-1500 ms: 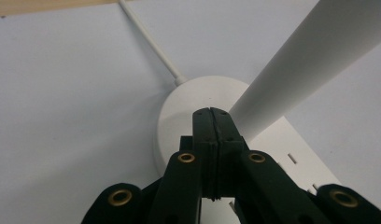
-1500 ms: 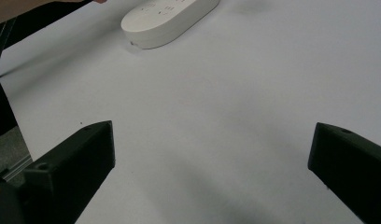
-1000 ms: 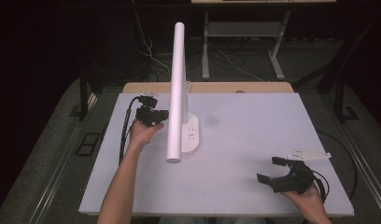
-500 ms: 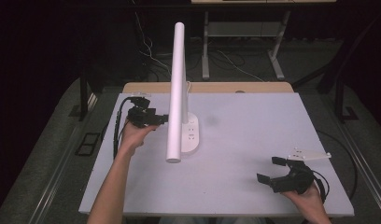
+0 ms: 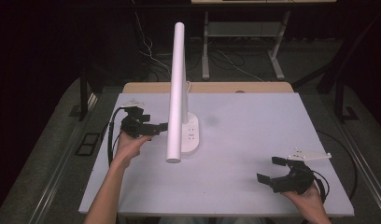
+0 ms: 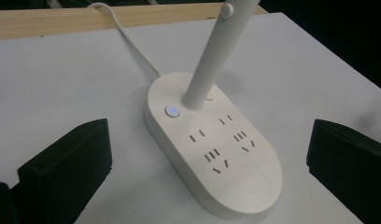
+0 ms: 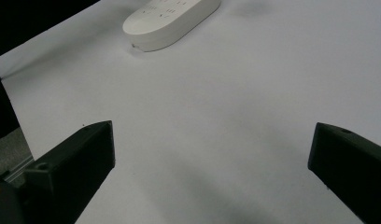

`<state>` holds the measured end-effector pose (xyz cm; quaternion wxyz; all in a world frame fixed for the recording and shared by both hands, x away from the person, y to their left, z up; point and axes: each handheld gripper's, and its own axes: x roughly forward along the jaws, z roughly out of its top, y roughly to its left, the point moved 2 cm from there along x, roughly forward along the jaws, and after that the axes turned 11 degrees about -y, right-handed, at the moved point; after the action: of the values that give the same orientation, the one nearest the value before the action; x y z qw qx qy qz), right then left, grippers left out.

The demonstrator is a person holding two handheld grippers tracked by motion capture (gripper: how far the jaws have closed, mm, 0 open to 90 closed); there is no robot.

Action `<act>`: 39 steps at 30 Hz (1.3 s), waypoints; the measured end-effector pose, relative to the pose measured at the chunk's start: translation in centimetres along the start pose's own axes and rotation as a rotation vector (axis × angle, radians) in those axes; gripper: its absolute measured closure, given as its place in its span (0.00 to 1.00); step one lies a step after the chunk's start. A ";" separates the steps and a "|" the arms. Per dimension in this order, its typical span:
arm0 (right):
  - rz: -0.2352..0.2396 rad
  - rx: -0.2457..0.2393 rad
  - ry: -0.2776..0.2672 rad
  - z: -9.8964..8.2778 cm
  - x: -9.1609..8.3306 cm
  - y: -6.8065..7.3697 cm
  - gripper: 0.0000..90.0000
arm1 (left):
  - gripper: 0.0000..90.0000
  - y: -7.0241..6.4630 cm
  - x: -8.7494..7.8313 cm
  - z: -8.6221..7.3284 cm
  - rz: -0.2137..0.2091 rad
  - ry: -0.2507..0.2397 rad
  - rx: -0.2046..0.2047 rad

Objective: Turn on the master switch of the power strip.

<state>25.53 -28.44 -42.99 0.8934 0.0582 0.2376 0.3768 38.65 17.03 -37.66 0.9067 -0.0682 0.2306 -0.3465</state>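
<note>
One lamp (image 5: 177,93), base (image 6: 212,144) mid-table toward the far edge, cord (image 6: 128,39) running off that edge. Left tool (image 5: 153,127) wide open, empty, just beside the stem. Right tool (image 5: 272,172) wide open, empty, near the near right corner. Risk: a jaw nudging the tall stem, tipping the lamp. Two tools, one table (image 5: 254,121).

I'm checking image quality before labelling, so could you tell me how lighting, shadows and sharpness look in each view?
High view: the white table is evenly lit, its surroundings nearly black, the picture slightly soft. Left gripper view: the lamp base is sharp, its button glowing blue, no harsh glare. Right gripper view: the tabletop is dimmer and greyish, with soft shadows.
</note>
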 end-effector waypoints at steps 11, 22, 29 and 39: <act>0.001 0.003 0.000 0.0 0.0 0.1 0.00 | 0.00 -1.7 -1.7 -1.9 -0.029 -0.044 0.032; 0.003 0.003 0.000 0.0 0.0 0.1 0.00 | 0.00 -3.3 -2.8 -4.9 -0.037 -0.039 0.034; 0.005 0.000 -0.001 0.0 0.0 0.1 0.00 | 0.00 -4.1 -3.4 -7.2 -0.073 -0.043 0.018; 0.010 0.005 0.001 -0.1 0.0 0.1 0.00 | 0.00 -4.6 -4.3 -8.9 -0.089 -0.030 0.031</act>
<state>25.40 -28.37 -43.03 0.8913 0.0613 0.2386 0.3807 28.91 16.74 -42.65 0.8947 -0.0696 0.2084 -0.3890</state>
